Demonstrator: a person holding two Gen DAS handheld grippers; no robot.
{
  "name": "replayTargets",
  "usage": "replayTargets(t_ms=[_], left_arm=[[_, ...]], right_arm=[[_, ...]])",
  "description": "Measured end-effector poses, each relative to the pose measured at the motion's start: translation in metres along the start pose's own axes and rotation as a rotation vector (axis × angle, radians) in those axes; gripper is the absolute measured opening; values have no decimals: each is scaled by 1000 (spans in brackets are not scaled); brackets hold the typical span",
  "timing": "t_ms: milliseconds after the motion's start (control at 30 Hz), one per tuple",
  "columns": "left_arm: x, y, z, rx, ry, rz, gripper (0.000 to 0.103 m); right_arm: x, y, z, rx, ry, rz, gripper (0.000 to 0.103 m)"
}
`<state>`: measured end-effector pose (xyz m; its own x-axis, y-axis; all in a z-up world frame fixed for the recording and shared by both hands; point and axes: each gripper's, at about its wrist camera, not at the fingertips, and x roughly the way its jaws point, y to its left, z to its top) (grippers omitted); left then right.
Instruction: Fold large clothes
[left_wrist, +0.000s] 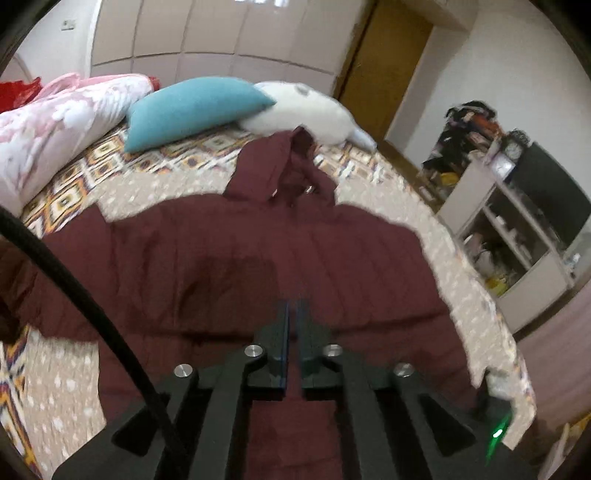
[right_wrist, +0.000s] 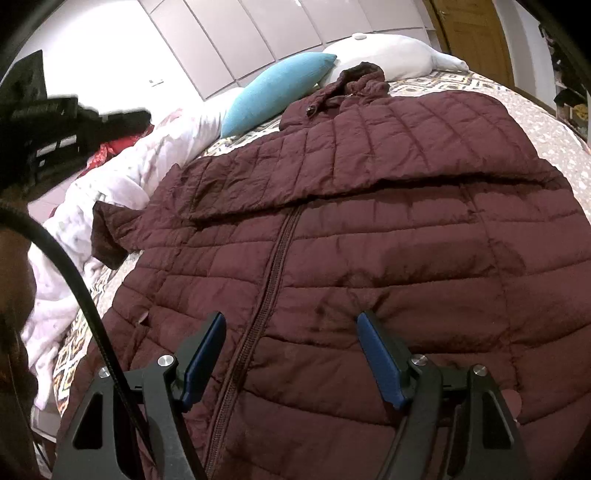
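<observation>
While below both tongs, maroon jacket (right_wrist: 369, 229) spread flat.

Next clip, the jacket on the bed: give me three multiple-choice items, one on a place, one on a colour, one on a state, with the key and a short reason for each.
1. Where does the teal pillow lie?
A. on the floor
B. at the head of the bed, left of the jacket's hood
C. on top of the jacket

2. What colour is the quilted jacket?
A. maroon
B. navy
C. grey

3. How does the right hand-held gripper stand?
A. shut on a sleeve
B. shut and empty
C. open above the jacket front

Key: 1 B, it rests beside the white pillow past the hood. 2 A, the whole shell is dark red. 3 C, both blue pads stand wide apart either side of the zip, with nothing pinched.
</observation>
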<state>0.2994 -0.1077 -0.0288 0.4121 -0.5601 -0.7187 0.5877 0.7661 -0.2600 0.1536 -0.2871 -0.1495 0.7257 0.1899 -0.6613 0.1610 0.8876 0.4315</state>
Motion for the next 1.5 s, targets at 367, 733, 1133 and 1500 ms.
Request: replayTargets(t_ms=[367,733,1133,1500], left_arm=[[-18,248,-46,-533,-3,314,60],[13,346,-7,-637,12,470,37],[-11,186,44,-348,-76,275,7],[64,10,2,15,87,55,11]], right_arm=[[2,1,1,0,-2,3,78],[3,0,1,-17,0,-4,80],[1,-5,0,11,-7,30,80],[-5,-27,2,143,-25,162,78]])
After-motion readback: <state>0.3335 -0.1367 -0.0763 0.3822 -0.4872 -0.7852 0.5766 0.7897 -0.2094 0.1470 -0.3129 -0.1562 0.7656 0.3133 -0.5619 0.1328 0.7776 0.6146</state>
